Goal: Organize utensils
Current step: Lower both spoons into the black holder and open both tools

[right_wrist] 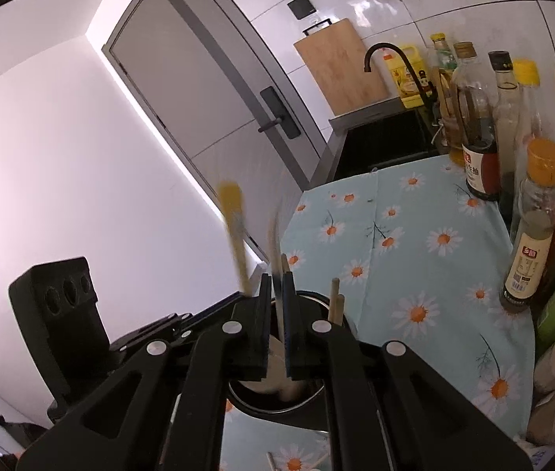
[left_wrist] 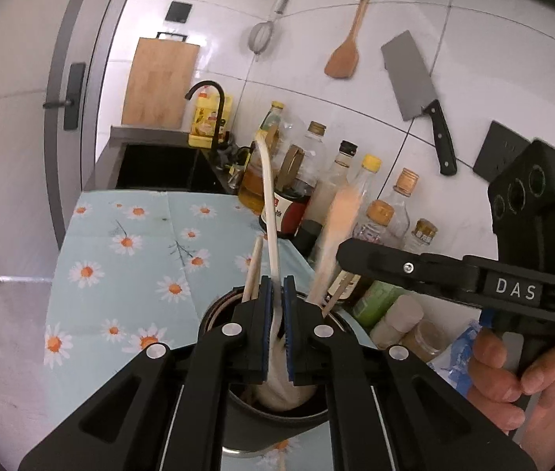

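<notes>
A black utensil holder [left_wrist: 246,424] stands on the daisy-print cloth [left_wrist: 128,267], right under both grippers. My left gripper [left_wrist: 277,286] is shut on the long handle of a white spoon [left_wrist: 267,196], whose bowl sits inside the holder. A pair of wooden chopsticks [left_wrist: 253,271] leans in it too. A blurred, orange-tipped utensil [left_wrist: 340,219] slants into the holder beside the right gripper [left_wrist: 346,253], which a hand [left_wrist: 512,376] holds. In the right wrist view my right gripper [right_wrist: 277,282] is shut on a thin blurred handle [right_wrist: 275,231] over the holder [right_wrist: 261,412]; the yellow-tipped utensil [right_wrist: 234,227] stands left of its jaws.
Several sauce and oil bottles [left_wrist: 355,180] line the tiled wall to the right, close to the holder. A cleaver [left_wrist: 418,90], a wooden spatula [left_wrist: 346,51] and a strainer [left_wrist: 261,37] hang above. The sink [left_wrist: 159,168], black faucet [left_wrist: 214,106] and a cutting board [left_wrist: 159,82] lie beyond the cloth.
</notes>
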A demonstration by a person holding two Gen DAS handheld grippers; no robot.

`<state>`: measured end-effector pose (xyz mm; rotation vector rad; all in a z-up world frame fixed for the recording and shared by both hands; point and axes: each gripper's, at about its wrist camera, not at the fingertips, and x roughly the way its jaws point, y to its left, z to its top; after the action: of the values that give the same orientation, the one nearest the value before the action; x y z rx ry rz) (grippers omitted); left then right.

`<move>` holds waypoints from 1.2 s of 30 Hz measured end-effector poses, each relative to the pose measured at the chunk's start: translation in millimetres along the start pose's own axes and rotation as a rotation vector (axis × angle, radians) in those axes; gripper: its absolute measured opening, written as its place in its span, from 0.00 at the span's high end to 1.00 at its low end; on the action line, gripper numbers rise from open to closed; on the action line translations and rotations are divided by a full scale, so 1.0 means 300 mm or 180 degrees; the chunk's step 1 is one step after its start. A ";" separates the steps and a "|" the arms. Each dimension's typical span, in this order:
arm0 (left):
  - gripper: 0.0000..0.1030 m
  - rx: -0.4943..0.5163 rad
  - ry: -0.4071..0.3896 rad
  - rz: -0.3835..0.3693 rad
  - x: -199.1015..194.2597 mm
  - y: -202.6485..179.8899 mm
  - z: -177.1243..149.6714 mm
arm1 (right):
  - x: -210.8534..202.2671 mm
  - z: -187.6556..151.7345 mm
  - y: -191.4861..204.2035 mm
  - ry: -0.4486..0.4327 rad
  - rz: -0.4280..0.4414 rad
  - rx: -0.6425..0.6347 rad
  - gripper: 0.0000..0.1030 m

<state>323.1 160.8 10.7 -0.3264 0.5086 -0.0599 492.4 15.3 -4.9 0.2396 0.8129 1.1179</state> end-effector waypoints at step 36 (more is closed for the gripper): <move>0.82 -0.0117 0.0433 -0.0056 -0.241 -0.043 -0.270 | -0.231 -0.349 0.008 0.0363 0.0450 0.0609 0.69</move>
<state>220.9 134.8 -18.1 -0.3645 0.6422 -0.0902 405.6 -66.4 -44.7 0.4009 1.0185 1.1951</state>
